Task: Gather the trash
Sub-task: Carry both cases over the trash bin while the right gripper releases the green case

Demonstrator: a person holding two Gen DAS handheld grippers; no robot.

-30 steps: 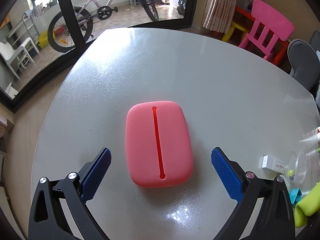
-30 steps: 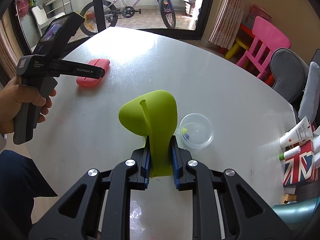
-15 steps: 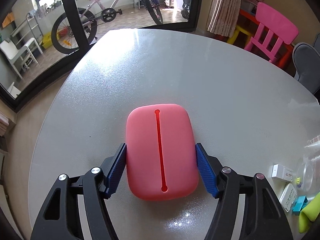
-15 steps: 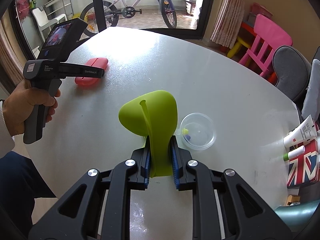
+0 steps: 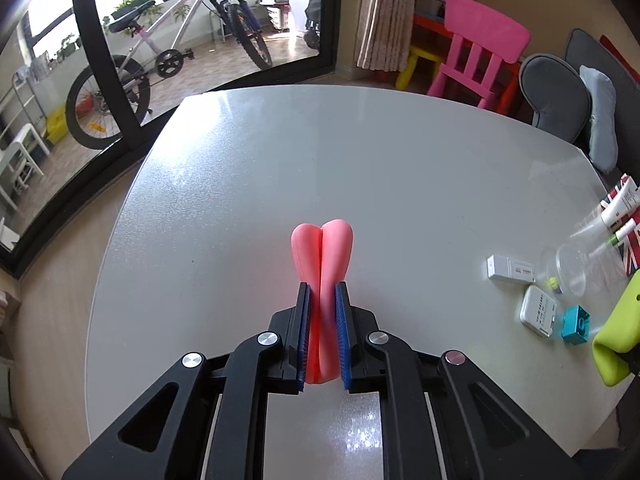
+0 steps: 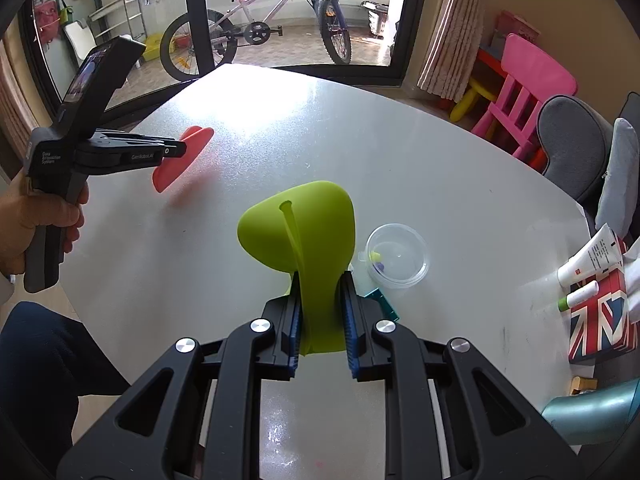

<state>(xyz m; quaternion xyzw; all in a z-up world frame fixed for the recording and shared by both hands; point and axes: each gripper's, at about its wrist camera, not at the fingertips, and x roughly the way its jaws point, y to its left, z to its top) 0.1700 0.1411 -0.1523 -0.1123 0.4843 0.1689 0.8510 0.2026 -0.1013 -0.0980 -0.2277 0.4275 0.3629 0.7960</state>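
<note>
A soft pink silicone pouch (image 5: 322, 248) is squeezed and folded narrow between the blue pads of my left gripper (image 5: 322, 286), whose jaws are closing on it, and it hangs just above the white table (image 5: 360, 152). The right wrist view shows the same pouch (image 6: 182, 164) off the surface in the left gripper (image 6: 176, 152). My right gripper (image 6: 320, 280) is shut on a lime-green silicone pouch (image 6: 304, 224), held upright over the table. Near it lie a clear plastic tub (image 6: 396, 256), two white packets (image 5: 510, 269) and a small teal block (image 5: 576, 325).
At the table's right edge are tubes and a Union Jack box (image 6: 600, 320). A teal cylinder (image 6: 588, 412) lies at the near right. A hand (image 6: 40, 224) holds the left gripper. A pink chair (image 6: 524, 92) and a grey chair (image 6: 572, 148) stand beyond the far edge.
The left gripper's jaws came in from wide open and squeezed the flat pink pouch into a narrow fold, then lifted it off the table. The right gripper stayed still with the green pouch.
</note>
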